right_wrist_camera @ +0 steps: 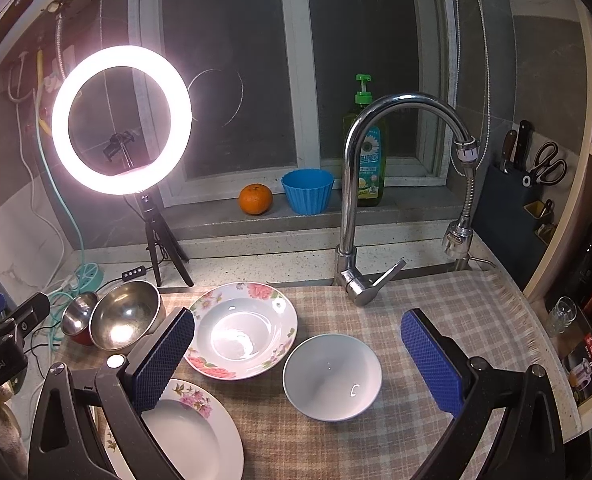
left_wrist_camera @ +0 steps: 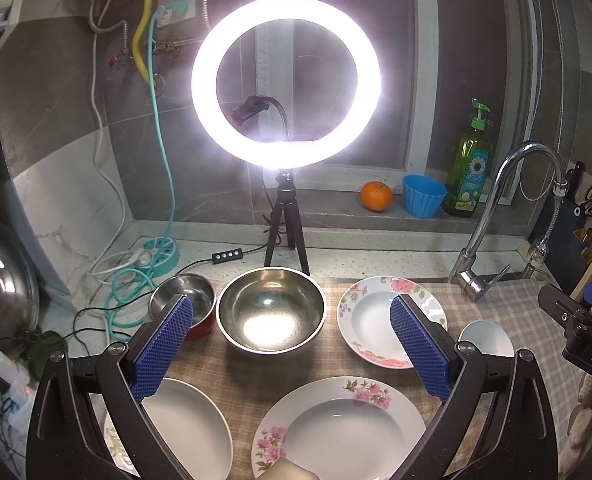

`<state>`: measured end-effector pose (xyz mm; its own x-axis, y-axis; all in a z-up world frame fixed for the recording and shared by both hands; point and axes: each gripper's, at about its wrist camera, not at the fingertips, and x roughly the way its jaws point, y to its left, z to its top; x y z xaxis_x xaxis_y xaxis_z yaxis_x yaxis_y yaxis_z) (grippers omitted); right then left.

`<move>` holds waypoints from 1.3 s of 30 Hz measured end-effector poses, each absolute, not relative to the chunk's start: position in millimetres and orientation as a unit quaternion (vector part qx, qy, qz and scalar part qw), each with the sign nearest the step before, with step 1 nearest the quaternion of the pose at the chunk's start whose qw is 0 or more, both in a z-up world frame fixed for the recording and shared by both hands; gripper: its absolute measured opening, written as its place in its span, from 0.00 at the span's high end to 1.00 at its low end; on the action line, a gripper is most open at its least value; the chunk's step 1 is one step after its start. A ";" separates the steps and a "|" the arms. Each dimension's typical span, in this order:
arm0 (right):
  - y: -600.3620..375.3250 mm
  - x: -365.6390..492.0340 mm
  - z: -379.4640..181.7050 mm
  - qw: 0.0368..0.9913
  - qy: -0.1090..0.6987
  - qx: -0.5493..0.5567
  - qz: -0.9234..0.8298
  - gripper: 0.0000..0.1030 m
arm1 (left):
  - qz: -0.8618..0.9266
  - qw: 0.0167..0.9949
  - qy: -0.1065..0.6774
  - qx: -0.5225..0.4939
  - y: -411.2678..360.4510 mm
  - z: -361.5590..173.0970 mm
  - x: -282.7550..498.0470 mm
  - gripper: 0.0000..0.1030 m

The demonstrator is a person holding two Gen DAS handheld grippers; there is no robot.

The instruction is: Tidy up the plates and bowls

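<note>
Left wrist view showed the left gripper held wide and empty above a checked cloth spread over a kitchen counter. Between and beyond its blue pads sat a large steel bowl, and just to its left, touching or nearly so, a small steel bowl with a red outside. To the right lay a floral plate, with a small white bowl just beside it. Nearer the camera lay a second floral plate and a third plate, partly hidden by the left pad. Right wrist view showed the right gripper, also spread wide and holding nothing, hovering over the white bowl, which sat between its pads without touching them. A ring light on a tripod glared at the back, and a tap stood behind the cloth. Nothing appeared stacked: every plate and bowl lay singly, so the sorting seemed to be at its start, with a first pick being lined up. The next move probably called for lowering one gripper over a rim, most likely the white bowl's, and closing on its thin edge firmly enough that the smooth glaze would not slip.
</note>
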<state>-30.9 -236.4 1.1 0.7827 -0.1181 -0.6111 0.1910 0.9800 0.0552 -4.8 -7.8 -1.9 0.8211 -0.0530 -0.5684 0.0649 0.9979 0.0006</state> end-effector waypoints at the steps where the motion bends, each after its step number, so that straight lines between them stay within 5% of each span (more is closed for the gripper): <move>1: -236.4 -31.0 0.9 0.942 0.320 0.057 -0.082 0.01 | -0.032 0.954 0.298 0.011 -7.8 -2.2 -4.8 0.04; 27: -239.3 -23.5 -19.4 0.934 0.344 0.060 -0.071 0.01 | -0.048 0.927 0.372 -0.006 7.4 -37.8 8.9 0.05; 34: -247.7 -22.1 -43.0 0.921 0.376 0.095 -0.038 0.02 | -0.054 0.895 0.441 -0.044 36.0 -72.3 17.1 0.40; 39: -249.0 -22.1 -65.1 0.903 0.412 0.120 -0.007 0.23 | -0.061 0.873 0.479 -0.062 53.3 -95.9 14.5 0.54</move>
<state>-22.1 -249.0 -65.1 0.6605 0.0862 -0.7459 0.1117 0.9710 0.2112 14.4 53.3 -95.9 0.5330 -0.1673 -0.8294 0.0475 0.9846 -0.1681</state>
